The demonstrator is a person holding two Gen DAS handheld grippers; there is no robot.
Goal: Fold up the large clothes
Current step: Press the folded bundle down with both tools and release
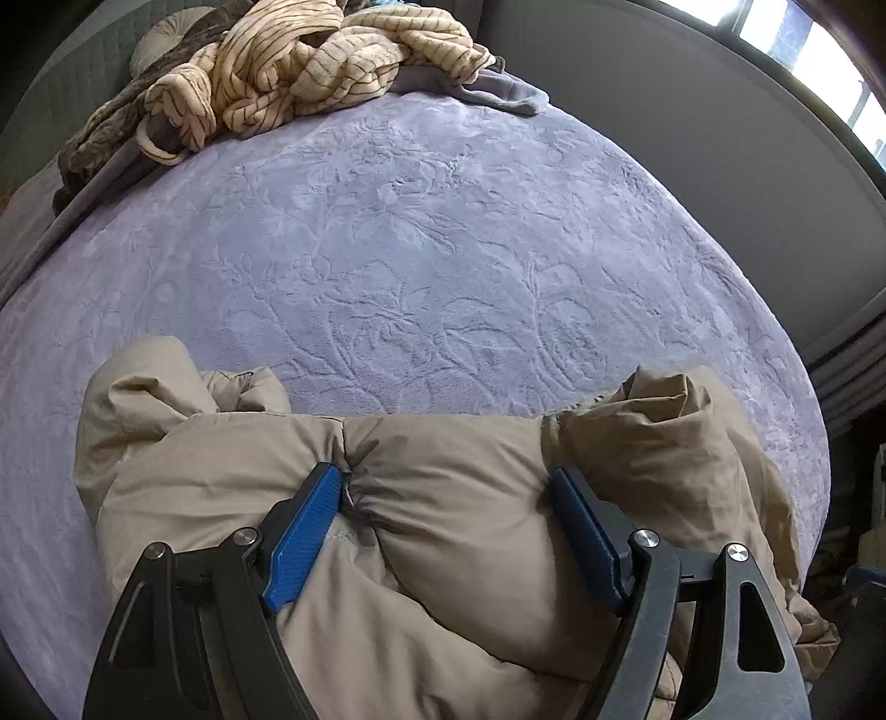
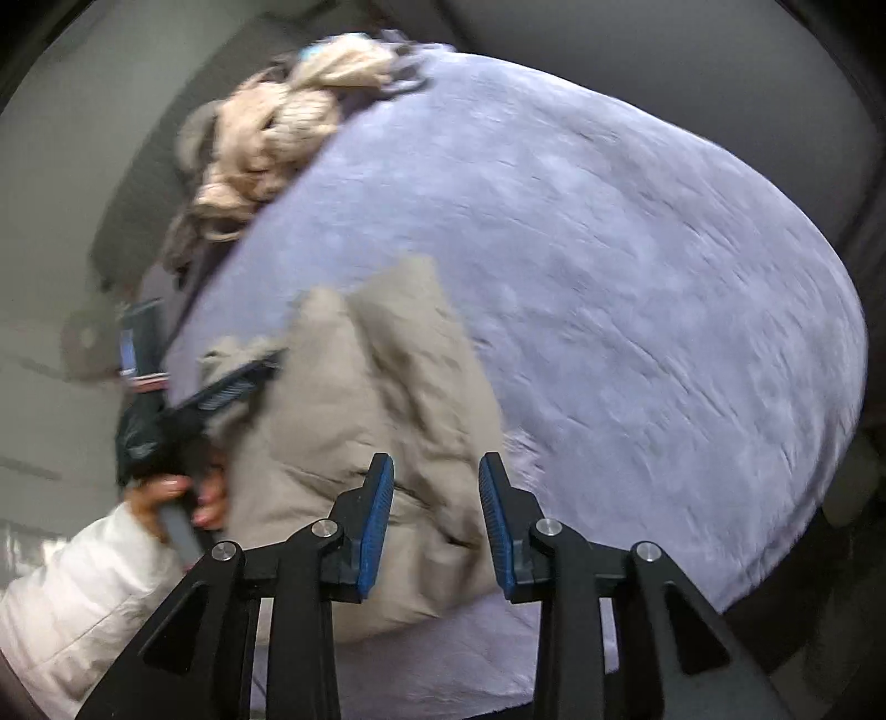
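A beige puffer jacket (image 1: 194,454) lies bunched on the lilac plush bedcover (image 1: 443,221) at the near edge. My left gripper (image 1: 448,476) points steeply down with its blue pads (image 1: 304,537) set wide and pressed into a thick padded roll of the jacket. The blurred right wrist view shows the jacket (image 2: 360,387) as a heap, with one left finger (image 2: 238,385) against its far left side. My right gripper (image 2: 437,471) hovers over the jacket's near right edge. Its jaws stand apart, and I see no cloth caught between them.
A crumpled cream striped cloth (image 1: 310,66) and darker fabrics are piled at the far left corner of the bed (image 2: 271,133). A grey padded panel (image 1: 664,111) and a bright window (image 1: 803,44) lie beyond. A hand (image 2: 160,498) in a white sleeve (image 2: 72,581) holds the left gripper.
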